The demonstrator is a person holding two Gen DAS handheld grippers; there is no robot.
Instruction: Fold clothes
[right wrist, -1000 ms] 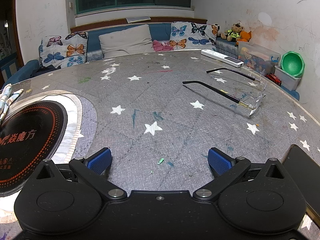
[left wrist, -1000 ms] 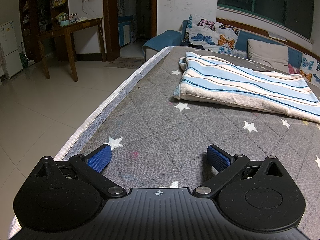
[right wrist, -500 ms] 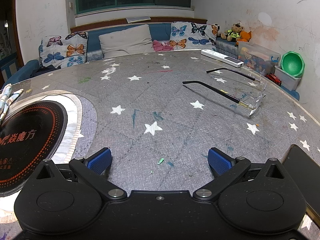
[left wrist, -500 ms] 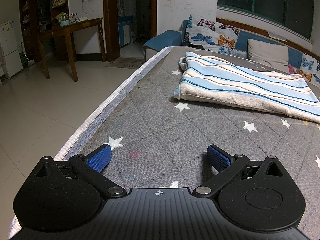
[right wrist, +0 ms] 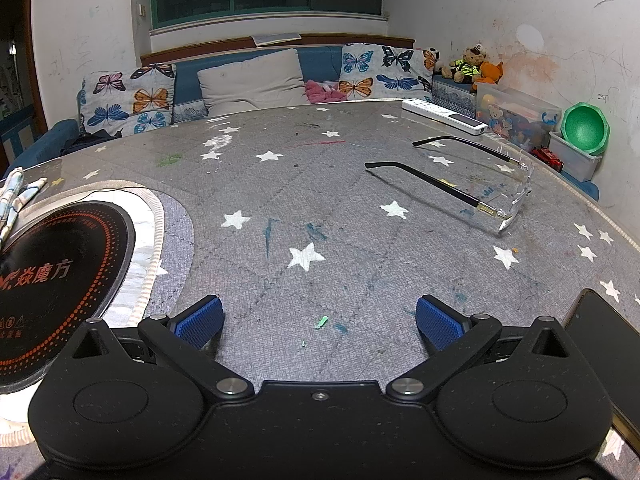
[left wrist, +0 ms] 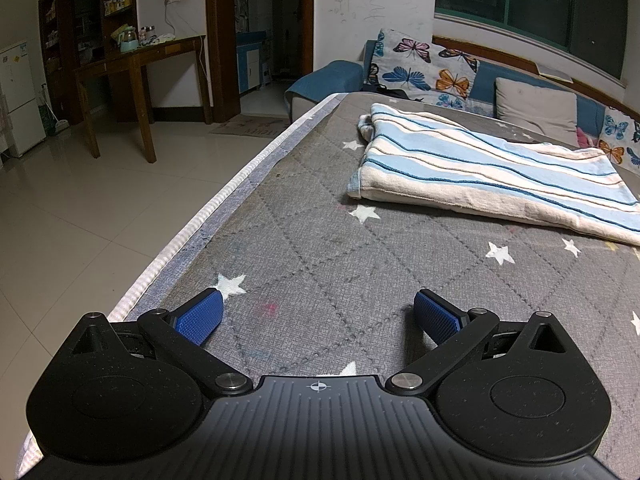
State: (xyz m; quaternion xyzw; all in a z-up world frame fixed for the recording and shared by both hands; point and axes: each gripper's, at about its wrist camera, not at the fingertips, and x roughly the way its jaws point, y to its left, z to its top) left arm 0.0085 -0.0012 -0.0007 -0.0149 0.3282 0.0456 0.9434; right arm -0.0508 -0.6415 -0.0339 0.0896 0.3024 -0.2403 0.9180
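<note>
Ahead of my left claw, jaws wide apart and empty over the grey starred tabletop, the striped cloth lies well off toward the far right, already doubled, its right end cut off by the frame. I'd approach its near hem low and pinch a corner. On the right view, my right claw also gapes empty; only a sliver of cloth shows at left, with glasses and a phone to avoid.
</note>
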